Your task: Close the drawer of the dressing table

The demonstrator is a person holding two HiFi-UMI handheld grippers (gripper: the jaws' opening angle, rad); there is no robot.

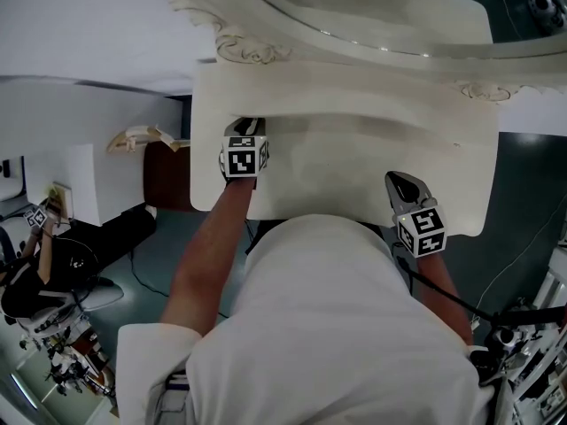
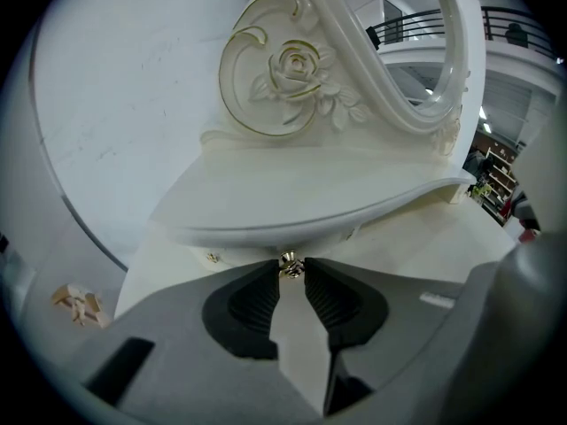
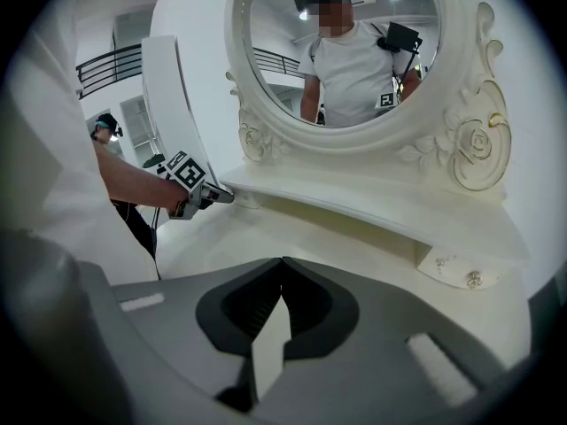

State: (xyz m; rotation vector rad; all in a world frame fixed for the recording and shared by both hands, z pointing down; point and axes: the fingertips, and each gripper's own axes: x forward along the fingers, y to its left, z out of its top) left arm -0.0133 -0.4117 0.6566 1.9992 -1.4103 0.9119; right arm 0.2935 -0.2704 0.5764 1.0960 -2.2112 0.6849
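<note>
The left tool (image 2: 291,270) grips the small silvery metal knob (image 2: 289,260) of the cream-painted drawer (image 2: 237,255) near the desk's (image 1: 354,180) back-left corner; the right tool (image 3: 282,285) is closed and empty.

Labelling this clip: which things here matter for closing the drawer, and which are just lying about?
Job: left hand-held gripper, drawer knob between its jaws, dressing table.
Lying about: mirror, right hand-held gripper (shut, empty), right-side knob, tan scraps.

The cream table (image 1: 354,175) is spreading its curved top toward the person. A raised shelf (image 2: 310,193) is running along its back, carrying an oval mirror (image 3: 341,60) framed in carved roses; beneath it a small drawer (image 2: 244,253) is showing a metal knob (image 2: 290,262).
</note>
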